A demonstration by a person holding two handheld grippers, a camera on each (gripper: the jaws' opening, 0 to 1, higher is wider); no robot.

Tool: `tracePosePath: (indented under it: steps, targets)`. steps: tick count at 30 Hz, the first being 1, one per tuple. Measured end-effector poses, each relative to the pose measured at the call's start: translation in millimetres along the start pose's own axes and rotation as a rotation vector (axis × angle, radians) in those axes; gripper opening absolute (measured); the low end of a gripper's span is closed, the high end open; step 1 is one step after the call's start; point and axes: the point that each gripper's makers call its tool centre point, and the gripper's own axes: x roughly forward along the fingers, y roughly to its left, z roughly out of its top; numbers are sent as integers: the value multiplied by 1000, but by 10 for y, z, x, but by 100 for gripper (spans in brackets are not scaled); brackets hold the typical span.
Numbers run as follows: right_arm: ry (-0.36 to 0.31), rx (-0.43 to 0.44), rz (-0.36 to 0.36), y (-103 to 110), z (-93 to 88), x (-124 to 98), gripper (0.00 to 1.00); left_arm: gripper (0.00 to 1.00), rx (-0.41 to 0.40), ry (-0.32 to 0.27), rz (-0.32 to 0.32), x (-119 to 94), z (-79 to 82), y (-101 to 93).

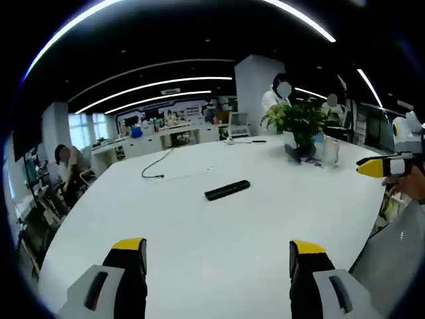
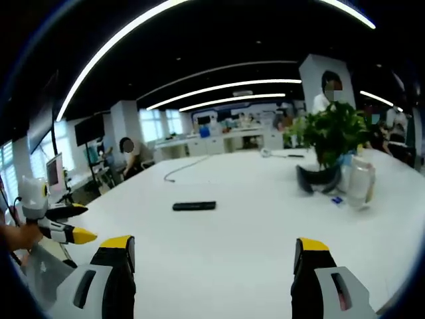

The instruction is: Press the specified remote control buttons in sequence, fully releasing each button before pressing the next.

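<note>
**Counter, room and tools: remote lying untouched**

Surface: broad white counter (image 1: pixel 219 232), rounded at its edges, mostly bare. A black remote (image 1: pixel 227 190) lies flat near its middle, well apart from both tools. A thin dark cable (image 1: pixel 159 166) curls across the far part of the top. A potted plant (image 1: pixel 302 126) stands toward the far right, with a clear jar (image 2: pixel 360 183) just beside it.

Room: open office with a dark ceiling and long curved light strips (image 1: pixel 153 86). A white pillar (image 1: pixel 255 86) rises behind the counter. Desks and shelving line the back wall; windows to the left. A seated person (image 1: pixel 66 163) at the left, others standing behind the plant.

Left tool (image 1: pixel 218 256): yellow-tipped jaws spread wide apart, nothing between them, hanging over the near counter.

Right tool (image 2: pixel 214 256): jaws likewise wide apart and empty, short of the remote.

By view: the left gripper view catches the right tool's yellow tip at its right edge, with a hand (image 1: pixel 415 183) behind it. The right gripper view catches the left tool at its lower left, plus wall monitors (image 2: pixel 89 129) and a small blue item (image 2: pixel 337 199) by the jar.
</note>
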Motion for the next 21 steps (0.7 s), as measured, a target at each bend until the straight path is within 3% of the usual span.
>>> tracePosePath:
  steps: [9,13,16,21]
  targets:
    - [-23,-26,6,99,54,-30,99,98,-2,11,66,-134,-117,107]
    - [33,-16,-7,36,-84,23,99,97,7,-19,102,-156,-80,168]
    - [1,1,-6,20,-31,-1,99,95,-1,-36,106,-151,-46,184]
    - [25,16,-3,28,-80,19,99,94,13,-50,127,-175,-27,221]
